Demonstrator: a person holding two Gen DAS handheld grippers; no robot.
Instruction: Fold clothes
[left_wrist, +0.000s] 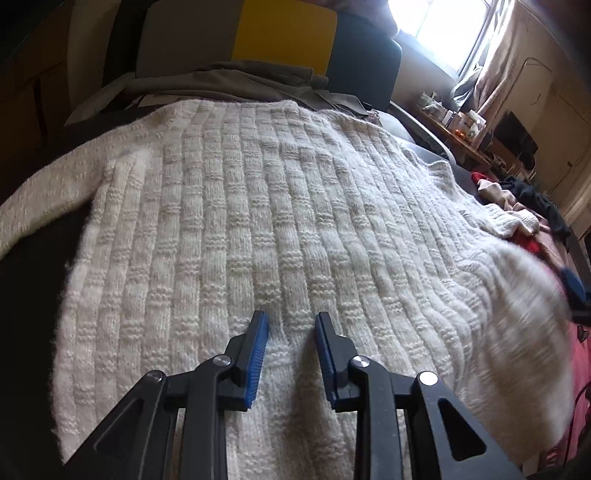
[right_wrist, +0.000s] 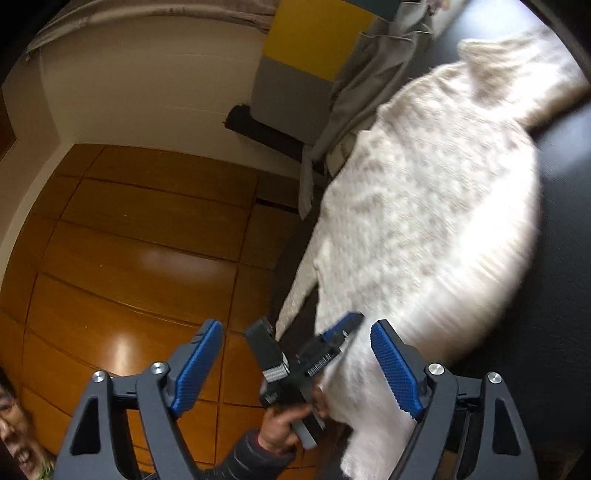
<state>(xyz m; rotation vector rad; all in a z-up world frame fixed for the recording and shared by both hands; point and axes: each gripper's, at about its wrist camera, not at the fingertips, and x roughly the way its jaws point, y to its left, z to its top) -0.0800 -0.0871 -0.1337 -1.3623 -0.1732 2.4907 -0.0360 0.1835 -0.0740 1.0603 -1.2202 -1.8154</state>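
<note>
A cream cable-knit sweater (left_wrist: 280, 221) lies spread flat on a dark bed (right_wrist: 554, 258), with one sleeve reaching left. My left gripper (left_wrist: 291, 328) rests on its near hem, open, with only knit beneath the narrow gap between its blue pads. At the right edge of the left wrist view, a blue pad of my right gripper (left_wrist: 574, 288) shows beside a blurred fold of sweater. In the right wrist view my right gripper (right_wrist: 297, 328) stands wide open above the bed's edge with nothing in it. Below it a hand (right_wrist: 280, 428) holds the left gripper (right_wrist: 345, 325) on the sweater (right_wrist: 424, 206).
An olive-grey garment (left_wrist: 221, 81) lies beyond the sweater against a yellow, grey and teal headboard (left_wrist: 284, 33). A heap of red, pink and black clothes (left_wrist: 517, 206) sits at the right. A cluttered shelf (left_wrist: 461, 125) stands under the window. Wooden floor (right_wrist: 129, 258) borders the bed.
</note>
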